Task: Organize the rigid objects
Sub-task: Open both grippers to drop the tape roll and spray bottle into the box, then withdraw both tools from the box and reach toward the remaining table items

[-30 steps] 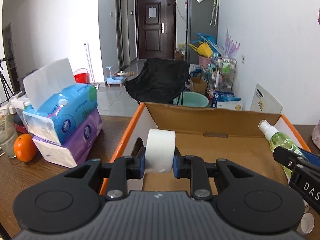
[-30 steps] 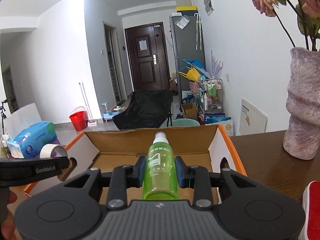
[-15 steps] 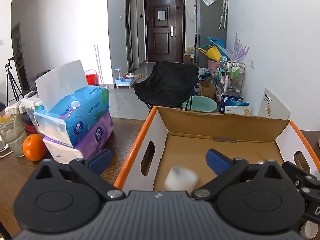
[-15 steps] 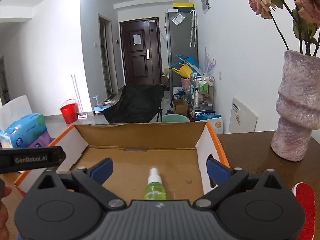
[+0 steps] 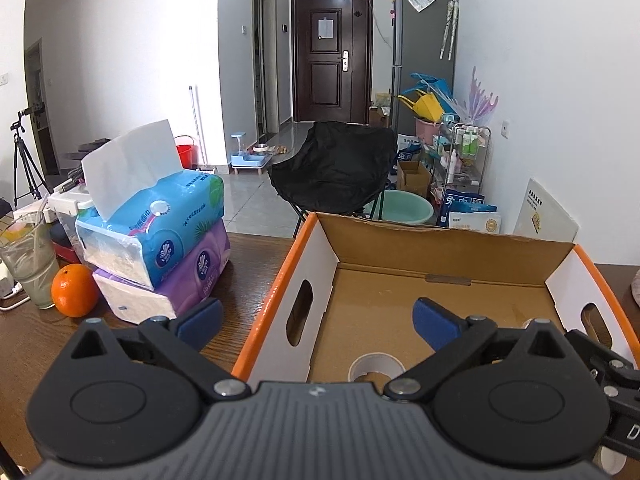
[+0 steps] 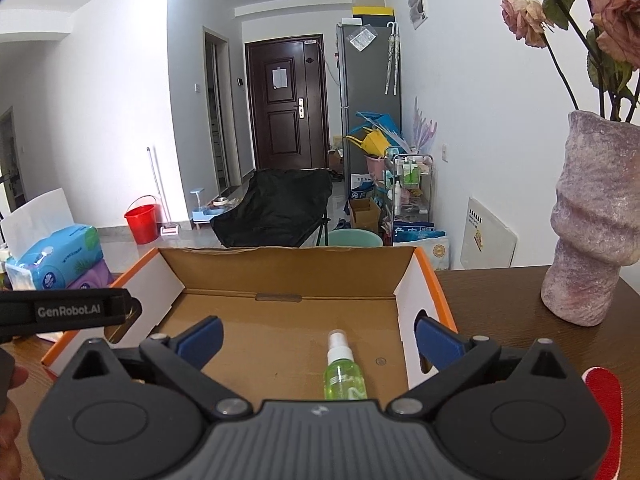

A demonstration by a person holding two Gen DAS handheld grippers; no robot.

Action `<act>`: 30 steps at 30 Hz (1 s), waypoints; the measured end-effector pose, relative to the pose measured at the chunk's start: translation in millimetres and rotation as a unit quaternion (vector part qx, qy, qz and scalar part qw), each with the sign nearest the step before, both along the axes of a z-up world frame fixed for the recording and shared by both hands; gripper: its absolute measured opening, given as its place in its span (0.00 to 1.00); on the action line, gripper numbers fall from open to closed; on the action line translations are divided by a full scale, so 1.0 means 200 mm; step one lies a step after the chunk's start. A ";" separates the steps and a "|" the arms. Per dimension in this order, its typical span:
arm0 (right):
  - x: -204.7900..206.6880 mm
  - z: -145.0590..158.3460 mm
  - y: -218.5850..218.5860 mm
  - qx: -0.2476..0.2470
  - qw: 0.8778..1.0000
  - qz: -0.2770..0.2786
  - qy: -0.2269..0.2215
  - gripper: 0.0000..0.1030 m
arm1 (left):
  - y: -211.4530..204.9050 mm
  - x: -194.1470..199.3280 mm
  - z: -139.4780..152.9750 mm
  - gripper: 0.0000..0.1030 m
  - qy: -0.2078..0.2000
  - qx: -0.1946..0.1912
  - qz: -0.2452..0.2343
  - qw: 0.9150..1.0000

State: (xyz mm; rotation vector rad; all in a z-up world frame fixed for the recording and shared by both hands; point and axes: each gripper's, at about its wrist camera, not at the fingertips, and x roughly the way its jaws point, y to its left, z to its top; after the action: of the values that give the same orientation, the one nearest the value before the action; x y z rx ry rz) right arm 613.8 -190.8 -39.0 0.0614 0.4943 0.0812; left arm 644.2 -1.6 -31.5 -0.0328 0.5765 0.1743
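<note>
Both tongs are hanging spread and empty: left gripper [image 5: 316,316] over the tape roll [image 5: 376,366], right gripper [image 6: 318,334] above the spray bottle [image 6: 345,374], both lying in the cardboard box [image 6: 288,268].

Box ahead of both tools, packs to its left

The white tape roll [image 5: 376,366] and green plastic spray bottle [image 6: 345,376] lie in the orange-rimmed cardboard box [image 5: 280,280]; 2 stacked tissue packs [image 5: 160,248] sit left, the mottled pink vase [image 6: 592,232] right.
</note>
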 end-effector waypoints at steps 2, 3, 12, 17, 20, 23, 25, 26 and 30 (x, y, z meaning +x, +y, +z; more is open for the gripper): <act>-0.02 0.01 0.00 -0.001 1.000 -0.001 -0.001 1.00 | 0.01 -0.02 0.01 1.00 -0.003 0.001 0.006 1.000; -0.03 0.02 -0.01 -0.002 1.000 0.000 -0.002 1.00 | 0.01 -0.03 0.02 1.00 -0.004 0.001 0.006 1.000; -0.16 0.08 -0.02 -0.011 1.000 0.007 -0.013 1.00 | 0.02 -0.15 0.07 1.00 -0.005 0.006 0.002 1.000; -0.24 0.11 -0.03 -0.013 1.000 0.004 -0.019 1.00 | 0.03 -0.22 0.09 1.00 -0.009 0.006 -0.002 1.000; -0.30 0.13 -0.04 -0.011 1.000 0.003 -0.022 1.00 | 0.04 -0.28 0.11 1.00 -0.011 0.006 -0.004 1.000; -0.35 0.15 -0.06 -0.006 1.000 0.003 -0.025 1.00 | 0.06 -0.35 0.12 1.00 -0.013 0.000 -0.005 1.000; -0.39 0.16 -0.07 -0.003 1.000 0.001 -0.026 1.00 | 0.07 -0.40 0.13 1.00 -0.015 -0.003 -0.005 1.000; -0.41 0.16 -0.08 -0.002 1.000 0.000 -0.027 1.00 | 0.08 -0.42 0.14 1.00 -0.015 -0.004 -0.005 1.000; -0.48 0.17 -0.09 0.002 1.000 -0.005 -0.028 1.00 | 0.10 -0.52 0.17 1.00 -0.018 -0.011 -0.006 1.000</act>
State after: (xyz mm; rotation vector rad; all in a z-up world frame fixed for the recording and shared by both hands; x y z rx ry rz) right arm 517.0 -208.6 -4.5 0.0657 0.4382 0.0736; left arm 540.5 18.7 1.6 -0.0532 0.5426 0.1560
